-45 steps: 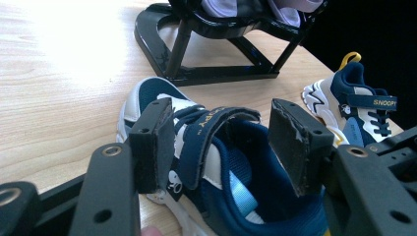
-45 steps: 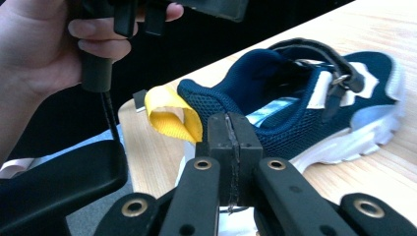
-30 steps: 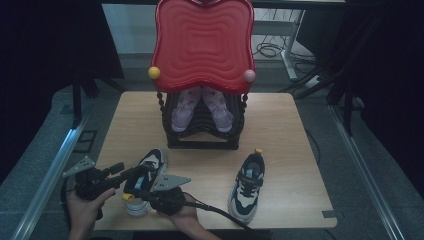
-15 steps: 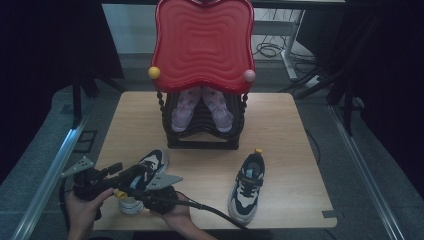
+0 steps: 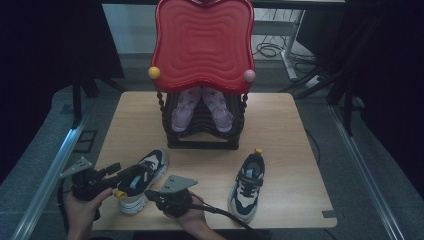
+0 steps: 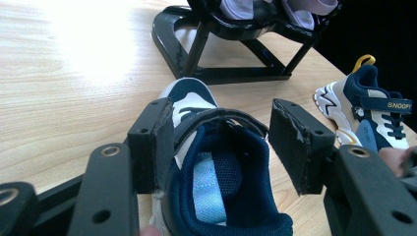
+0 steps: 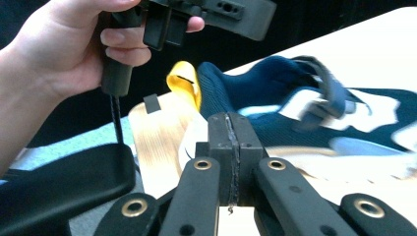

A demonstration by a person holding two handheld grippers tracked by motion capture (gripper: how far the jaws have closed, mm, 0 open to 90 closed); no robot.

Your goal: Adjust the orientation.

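Near shoe (image 5: 142, 179), the navy and white sneaker at the front left of the tabletop (image 5: 280, 125), lies with its long axis running from the heel at the person's edge up and right toward the black shoe rack (image 5: 202, 131), toe pointing at the rack. Its heel, with a yellow pull loop (image 7: 184, 83), faces the person. The left gripper (image 5: 111, 172) comes at it from the left; in the left gripper view its fingers (image 6: 156, 142) stand spread either side of the shoe's collar, the left pad against the outer side of the collar and the right pad apart from the shoe, so nothing is pinched yet. The right gripper (image 5: 152, 194) sits just right of the heel, close to the shoe; its fingers (image 7: 220, 142) are pressed together on nothing and point at the heel from low down. By my reading the left gripper is the nearer one and the better placed, since the collar already lies between its fingers; closing across the short width of the shoe looks like the move in hand.

Counted: four shoes in all. Two navy and white ones are on the tabletop, the near shoe and its mate (image 5: 247, 185) well apart at the front right. Two pale pink shoes (image 5: 182, 110) rest side by side on the rack, under a red wavy tray (image 5: 202, 45). One rack, one tray, two grippers
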